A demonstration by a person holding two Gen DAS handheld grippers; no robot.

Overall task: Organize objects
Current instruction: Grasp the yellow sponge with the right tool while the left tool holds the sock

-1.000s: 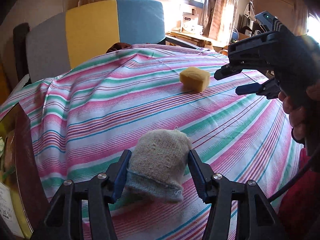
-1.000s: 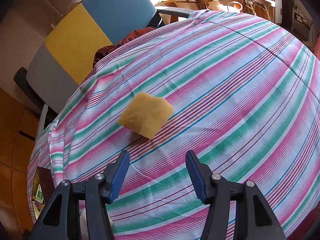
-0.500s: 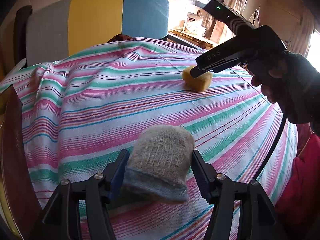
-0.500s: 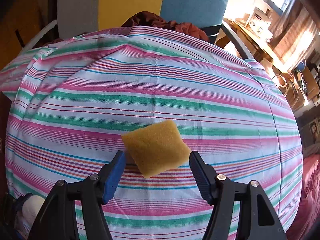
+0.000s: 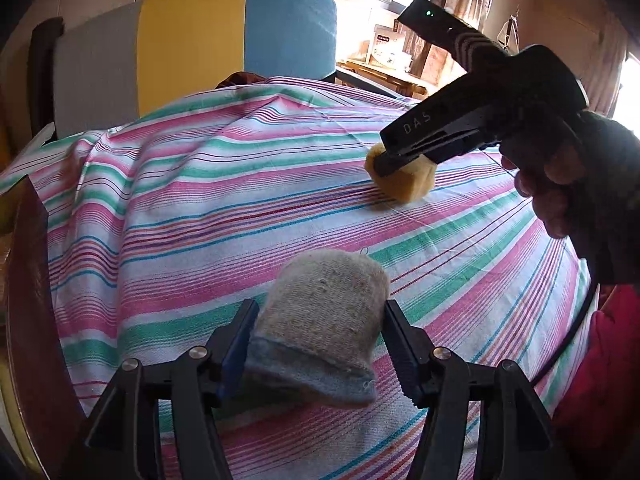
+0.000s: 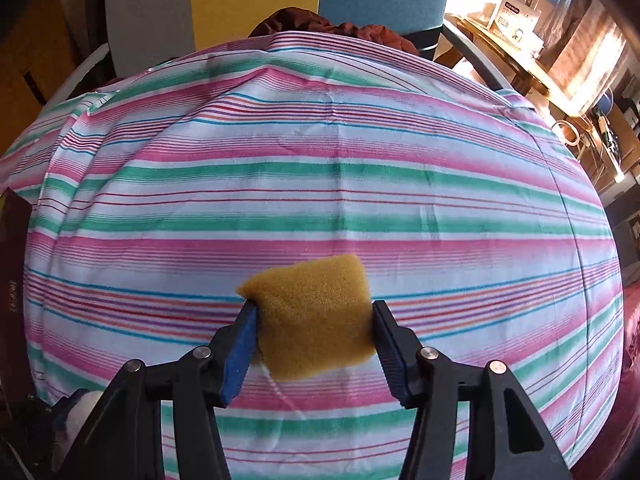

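Note:
A grey knitted sock roll (image 5: 324,300) sits between the fingers of my left gripper (image 5: 320,308), whose pads touch both its sides just over the striped cloth (image 5: 200,220). Farther back and to the right lies a yellow sponge (image 5: 412,186). My right gripper (image 5: 384,162), held by a gloved hand (image 5: 560,184), points steeply down onto it. In the right wrist view the sponge (image 6: 316,316) is between the closing jaws of that gripper (image 6: 314,308), and both pads press into its edges.
Behind the table stands a chair with a grey, yellow and blue back (image 5: 192,52). A dark box (image 5: 24,300) stands at the table's left edge. A wooden desk with cartons (image 5: 384,68) is at the back right, and red fabric (image 5: 600,380) at the right.
My right gripper rolled, swung over the sponge, came down around it and closed onto it. The left gripper stayed put with the sock roll.

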